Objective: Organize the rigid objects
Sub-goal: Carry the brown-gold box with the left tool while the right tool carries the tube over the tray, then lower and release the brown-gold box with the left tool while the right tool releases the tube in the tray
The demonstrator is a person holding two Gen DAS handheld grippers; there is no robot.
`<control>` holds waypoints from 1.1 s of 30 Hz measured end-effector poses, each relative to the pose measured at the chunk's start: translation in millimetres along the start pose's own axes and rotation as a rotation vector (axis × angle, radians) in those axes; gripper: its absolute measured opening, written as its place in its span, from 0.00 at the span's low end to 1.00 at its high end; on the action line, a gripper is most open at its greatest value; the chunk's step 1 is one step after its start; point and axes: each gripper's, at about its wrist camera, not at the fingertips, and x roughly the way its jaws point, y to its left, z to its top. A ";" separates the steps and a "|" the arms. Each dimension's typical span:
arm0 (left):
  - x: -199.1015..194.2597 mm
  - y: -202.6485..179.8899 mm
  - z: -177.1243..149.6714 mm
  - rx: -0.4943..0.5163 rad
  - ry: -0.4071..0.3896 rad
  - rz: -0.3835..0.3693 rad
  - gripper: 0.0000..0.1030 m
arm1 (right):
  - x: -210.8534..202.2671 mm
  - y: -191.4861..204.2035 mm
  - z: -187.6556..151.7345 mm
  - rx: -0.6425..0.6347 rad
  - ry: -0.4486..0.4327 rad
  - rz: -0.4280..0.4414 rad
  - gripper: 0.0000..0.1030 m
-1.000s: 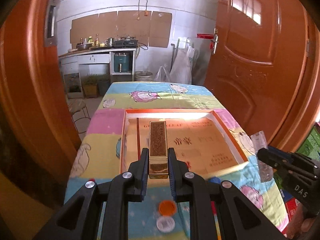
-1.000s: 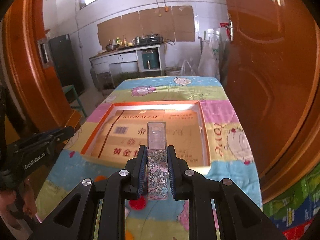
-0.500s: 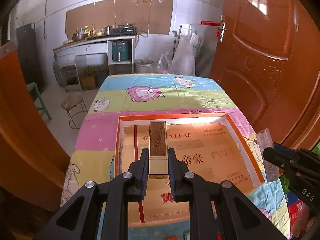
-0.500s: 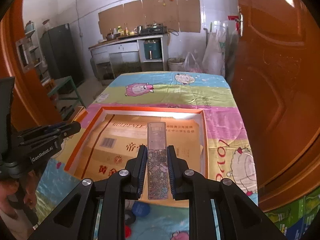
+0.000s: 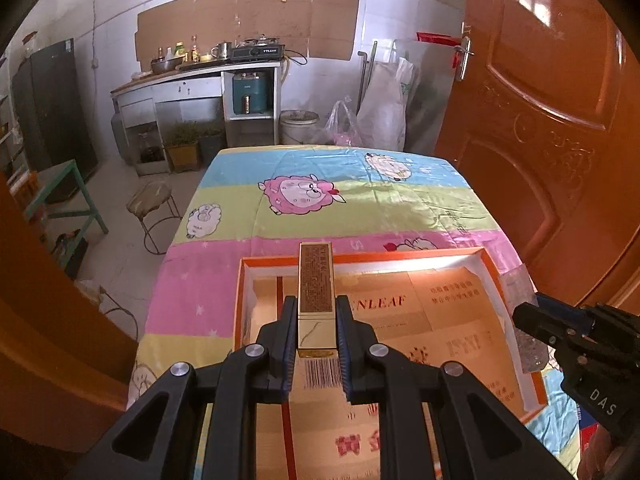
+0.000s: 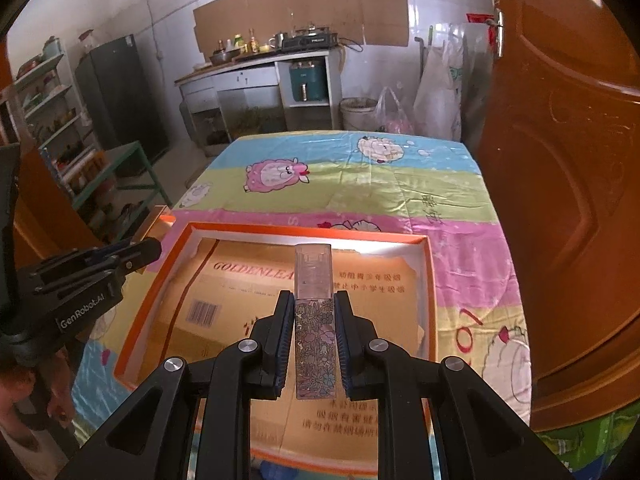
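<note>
Meanwhile, left gripper (image 5: 317, 334) clamps a gold box (image 5: 316, 288), right gripper (image 6: 314, 344) a floral bottle (image 6: 314, 344); tray (image 6: 430, 280) edges are cut off.

glossy gold box (image 5: 316, 304), clear plastic cap (image 6: 313, 270), satiny tablecloth (image 5: 360, 200), cardboard-lined tray (image 6: 427, 280), varnished wooden door (image 5: 540, 120)

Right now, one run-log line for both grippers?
left gripper: shut on gold box | right gripper: shut on floral bottle | both over orange tray
</note>
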 end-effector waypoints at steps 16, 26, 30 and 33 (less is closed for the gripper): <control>64.1 -8.7 12.8 0.017 0.105 -0.007 0.18 | 62.0 -12.0 23.9 -0.007 0.086 0.004 0.20; 88.7 -10.3 11.9 0.035 0.127 -0.022 0.18 | 99.7 -16.5 22.5 0.004 0.131 -0.005 0.20; 94.1 -9.9 10.1 0.039 0.137 -0.042 0.18 | 104.7 -17.9 21.7 0.008 0.137 -0.006 0.20; 98.5 -9.6 8.0 0.041 0.153 -0.039 0.18 | 108.0 -18.4 20.8 0.008 0.142 -0.009 0.20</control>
